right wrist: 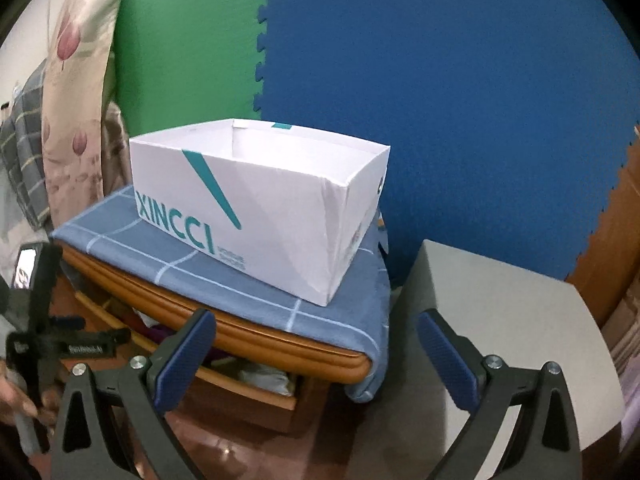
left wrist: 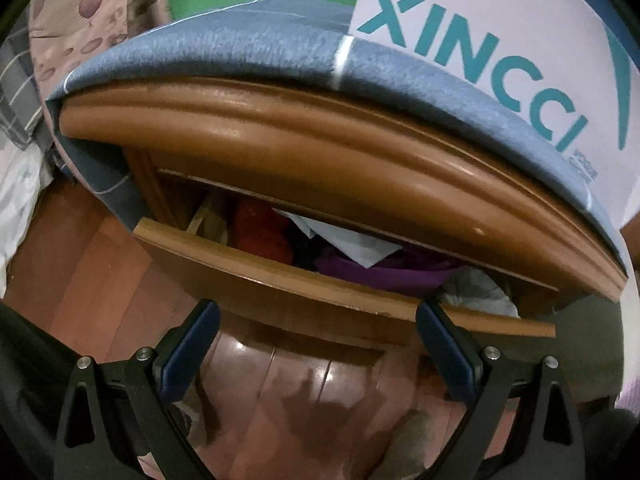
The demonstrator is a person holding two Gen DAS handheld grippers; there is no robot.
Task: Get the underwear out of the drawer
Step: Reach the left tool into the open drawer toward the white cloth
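Here the left gripper (left wrist: 318, 312) hangs low in front of a wooden nightstand (left wrist: 344, 148), its jaws spread wide and holding nothing. The drawer (left wrist: 280, 266) stands pulled partly out beneath the nightstand's moulded top edge; the right blue pad (left wrist: 446, 354) overlaps the drawer's front rim in the left wrist view, though contact cannot be judged. Inside the drawer lies a jumble of folded clothing: a red piece (left wrist: 262, 226) toward the left, a pale blue-white piece (left wrist: 352, 240) in the middle, a purple piece (left wrist: 384, 274) just below it, and a whitish bundle (left wrist: 476, 290) at the right end (which of these is the underwear cannot be told). A blue checked cloth (right wrist: 224, 276) covers the nightstand top and drapes over its corners. On the cloth sits an open white box (right wrist: 280, 216) printed "XINCCI" in teal; no contents show above its rim.

The right gripper (right wrist: 316, 334) is held higher and further right, its jaws likewise wide apart and empty, aimed at the nightstand's right corner. A grey surface (right wrist: 496, 320) stands just beside the nightstand on the right. Green (right wrist: 184, 40) and blue foam mats (right wrist: 440, 80) line the wall behind; a floral curtain (right wrist: 76, 92) hangs at left. The floor (left wrist: 300, 384) is glossy reddish wood.
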